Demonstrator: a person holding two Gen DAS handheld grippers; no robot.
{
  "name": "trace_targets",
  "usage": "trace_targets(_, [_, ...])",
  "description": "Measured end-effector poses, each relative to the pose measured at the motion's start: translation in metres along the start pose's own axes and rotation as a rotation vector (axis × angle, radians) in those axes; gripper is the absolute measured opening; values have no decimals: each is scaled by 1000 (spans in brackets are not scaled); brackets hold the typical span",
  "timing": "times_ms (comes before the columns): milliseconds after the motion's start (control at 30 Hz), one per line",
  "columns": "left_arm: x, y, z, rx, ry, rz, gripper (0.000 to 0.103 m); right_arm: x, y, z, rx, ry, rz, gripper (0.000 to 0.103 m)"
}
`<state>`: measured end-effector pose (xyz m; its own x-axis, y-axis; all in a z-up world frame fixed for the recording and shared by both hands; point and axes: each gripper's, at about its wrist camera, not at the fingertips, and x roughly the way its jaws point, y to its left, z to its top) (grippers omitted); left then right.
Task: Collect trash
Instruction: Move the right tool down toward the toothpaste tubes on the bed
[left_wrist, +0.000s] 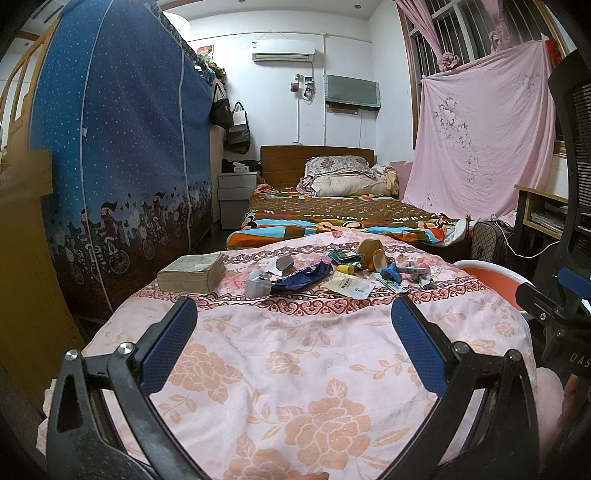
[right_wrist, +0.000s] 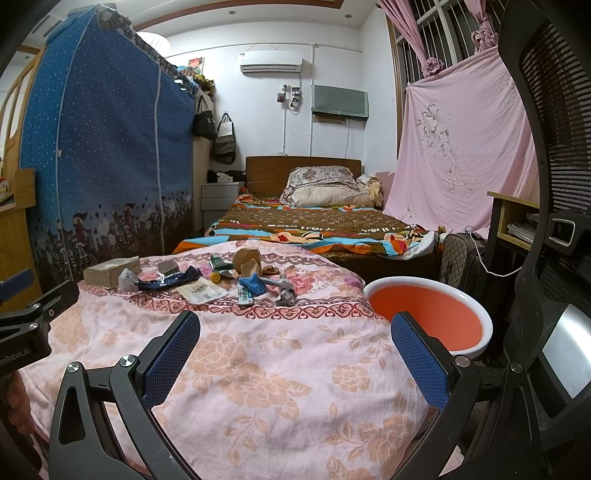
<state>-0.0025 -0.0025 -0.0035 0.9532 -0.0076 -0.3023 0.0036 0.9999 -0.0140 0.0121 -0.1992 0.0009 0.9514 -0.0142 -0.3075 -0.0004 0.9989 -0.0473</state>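
Two handheld grippers hover with nothing in them above a table draped in a pink floral cloth (left_wrist: 295, 369) in a cramped bedroom. The left gripper (left_wrist: 294, 314) fills the bottom of its wrist view with its blue-padded jaws spread wide; the right gripper (right_wrist: 295, 328) is likewise spread wide and holds nothing. The trash lies scattered at mid-frame, on the far part of the cloth: a dark blue wrapper (left_wrist: 304, 275), a white sachet (left_wrist: 349, 287), a yellow cap (left_wrist: 349, 269), a torn brown cardboard piece (left_wrist: 371, 251) and a crumpled blue scrap (left_wrist: 392, 273), all well apart from both grippers. A thick worn book (left_wrist: 192, 273) sits at the left of the litter. At the right of the right wrist view, an orange basin with a white rim (right_wrist: 428, 317) stands just beside the table's edge.
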Motion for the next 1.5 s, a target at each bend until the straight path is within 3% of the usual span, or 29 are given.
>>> trace_targets(500, [34, -7, 27, -3, -54, -7, 92, 14, -9, 25, -32, -74, -12, 103])
trace_targets(867, [72, -13, 51, -39, -120, -42, 91, 55, -10, 59, -79, -170, 36, 102])
trace_targets(967, [84, -17, 54, -50, -113, -61, 89, 68, -11, 63, -88, -169, 55, 93])
trace_targets(1067, [97, -21, 53, -50, -74, -72, 81, 84, -14, 65, -92, -137, 80, 81])
trace_targets(1200, [122, -27, 45, -53, 55, -92, 61, 107, -17, 64, -98, -62, 100, 68])
trace_targets(1500, [162, -26, 32, -129, 295, -137, 37, 151, -10, 51, -105, 128, 137, 33])
